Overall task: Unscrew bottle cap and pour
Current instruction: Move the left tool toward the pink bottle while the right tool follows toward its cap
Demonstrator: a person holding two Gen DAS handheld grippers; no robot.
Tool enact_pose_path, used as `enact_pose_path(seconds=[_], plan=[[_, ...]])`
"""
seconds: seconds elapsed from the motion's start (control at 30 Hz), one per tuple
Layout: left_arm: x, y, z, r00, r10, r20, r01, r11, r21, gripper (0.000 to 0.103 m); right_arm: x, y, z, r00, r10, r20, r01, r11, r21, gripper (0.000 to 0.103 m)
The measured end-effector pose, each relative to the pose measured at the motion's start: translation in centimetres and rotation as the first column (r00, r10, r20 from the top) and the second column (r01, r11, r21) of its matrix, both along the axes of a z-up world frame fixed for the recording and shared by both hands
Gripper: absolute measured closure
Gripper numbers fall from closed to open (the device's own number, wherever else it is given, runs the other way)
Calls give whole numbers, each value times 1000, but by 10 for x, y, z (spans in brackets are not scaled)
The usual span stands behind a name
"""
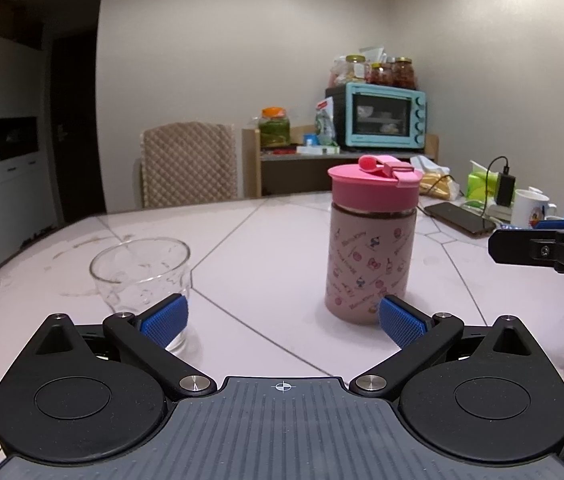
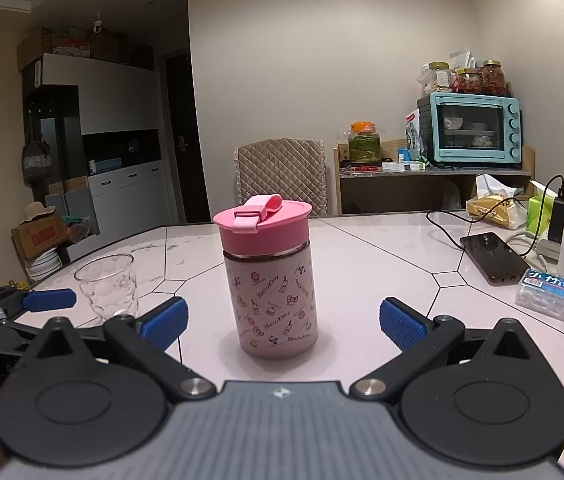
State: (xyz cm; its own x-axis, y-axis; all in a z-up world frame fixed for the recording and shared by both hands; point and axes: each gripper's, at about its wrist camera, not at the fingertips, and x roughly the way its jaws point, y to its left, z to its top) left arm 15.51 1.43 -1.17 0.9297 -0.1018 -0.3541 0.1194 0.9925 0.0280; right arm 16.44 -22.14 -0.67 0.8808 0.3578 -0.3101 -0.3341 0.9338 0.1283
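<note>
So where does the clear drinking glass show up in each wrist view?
Left wrist: the glass stands lower left, partly behind that gripper's left blue pad, left of the pink-capped bottle.
Right wrist: the glass is left of centre, again left of the bottle, beside the left gripper.
Shared landmark: the teal toaster oven at the back.

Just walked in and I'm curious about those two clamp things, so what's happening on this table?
A person holds two grippers over the table, and nothing is grasped yet. The right gripper is open and faces the pink bottle, whose pink cap is on. The left gripper is open too, between the empty glass and the bottle. No unscrewing or pouring has started.
</note>
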Motion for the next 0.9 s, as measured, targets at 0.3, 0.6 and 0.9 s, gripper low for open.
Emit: enact_pose_path(seconds=[0.3,0.6,0.9], plan=[[9,-6,-4,999,-32,1,32,999,12,0,4,0,2,1000,0,4,0,1000,-6,0],[15,-17,-8,999,-54,-1,55,998,39,0,13,-3,2,1000,14,3,-14,1000,-5,0],[17,-24,-12,998,-43,-35,44,999,17,0,25,-6,5,997,73,16,-72,997,-4,0]])
